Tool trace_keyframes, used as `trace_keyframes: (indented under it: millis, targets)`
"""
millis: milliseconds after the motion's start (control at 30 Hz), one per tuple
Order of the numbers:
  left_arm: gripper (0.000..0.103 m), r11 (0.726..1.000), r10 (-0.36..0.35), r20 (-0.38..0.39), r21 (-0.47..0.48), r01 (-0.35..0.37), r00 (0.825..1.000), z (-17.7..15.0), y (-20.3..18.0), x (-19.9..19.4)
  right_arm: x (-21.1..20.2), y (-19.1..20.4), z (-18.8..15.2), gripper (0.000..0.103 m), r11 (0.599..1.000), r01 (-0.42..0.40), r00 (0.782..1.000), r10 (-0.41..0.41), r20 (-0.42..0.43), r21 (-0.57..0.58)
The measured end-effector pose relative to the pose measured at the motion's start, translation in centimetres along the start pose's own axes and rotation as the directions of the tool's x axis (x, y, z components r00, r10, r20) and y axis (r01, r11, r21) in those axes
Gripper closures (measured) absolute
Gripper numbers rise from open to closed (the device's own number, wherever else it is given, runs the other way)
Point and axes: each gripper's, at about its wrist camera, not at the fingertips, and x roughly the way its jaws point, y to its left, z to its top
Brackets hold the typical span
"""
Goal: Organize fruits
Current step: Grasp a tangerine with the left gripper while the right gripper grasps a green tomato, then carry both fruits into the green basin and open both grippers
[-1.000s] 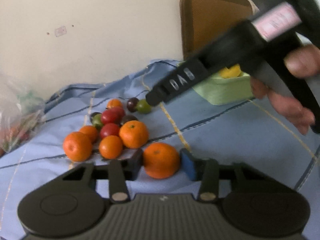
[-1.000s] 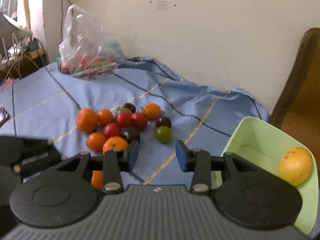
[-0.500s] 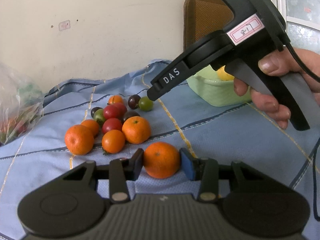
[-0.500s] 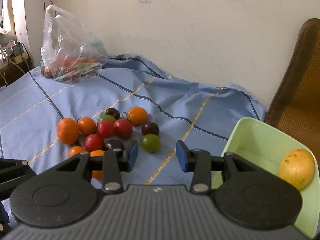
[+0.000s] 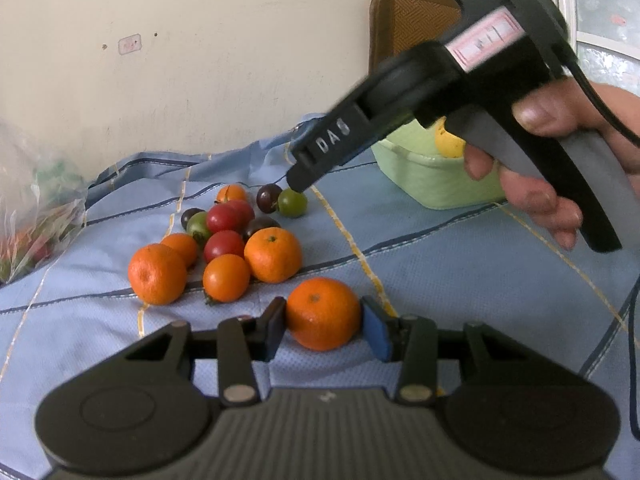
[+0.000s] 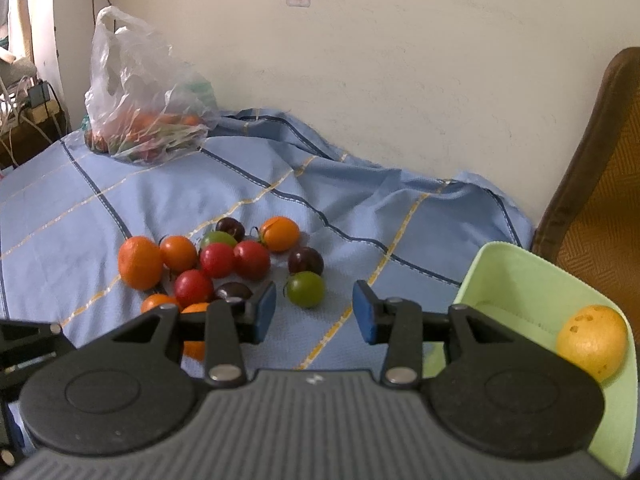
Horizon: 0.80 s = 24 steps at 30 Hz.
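Left gripper (image 5: 323, 330): nearest the camera, jaws closed against both sides of an orange mandarin (image 5: 323, 313) that sits on the blue cloth (image 5: 460, 280).
Right gripper (image 6: 315, 312): jaws parted with nothing between them, hanging above the cloth just short of a green tomato (image 6: 305, 289); a hand (image 5: 560, 152) holds its handle at the right of the left wrist view.
Fruit heap (image 5: 224, 236): beyond the held mandarin and to the left, mandarins with red, dark and green tomatoes, lying close together.
Green tray (image 6: 532, 292): to the right, holding one yellow fruit (image 6: 592, 342).
Plastic bag (image 6: 140, 96): far left, against the wall.
Chair back (image 5: 408, 24): far right, behind the tray.
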Motion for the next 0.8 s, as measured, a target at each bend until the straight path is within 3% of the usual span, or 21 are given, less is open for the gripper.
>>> trace_keyframes:
  millis: [233,567,633,667,800]
  targets:
    - [0.063,1.0,-0.001,0.003,-0.006,0.001,1.0,-0.1,0.0,0.0,2.0,-0.8,1.7,0.058,0.996,-0.025,0.999,0.028,-0.039,0.08]
    - [0.063,1.0,0.011,0.028,0.008,-0.011,1.0,0.1,-0.4,-0.1,5.8,-1.1,1.3,0.058,0.998,-0.036,0.978,0.047,-0.204,0.06]
    - [0.064,1.0,0.003,0.03,-0.004,-0.003,1.0,0.1,-0.2,-0.1,5.7,-1.0,1.1,0.063,0.998,-0.04,0.981,0.05,-0.185,0.056]
    - [0.064,1.0,-0.005,0.031,-0.016,0.005,1.0,0.2,0.0,-0.1,5.5,-1.0,1.1,0.076,0.997,-0.048,0.983,0.057,-0.177,0.058]
    - [0.065,0.997,-0.028,0.039,-0.069,0.031,0.999,0.3,0.9,-0.2,3.0,-0.8,1.0,0.075,0.998,-0.033,0.995,0.038,-0.091,0.056]
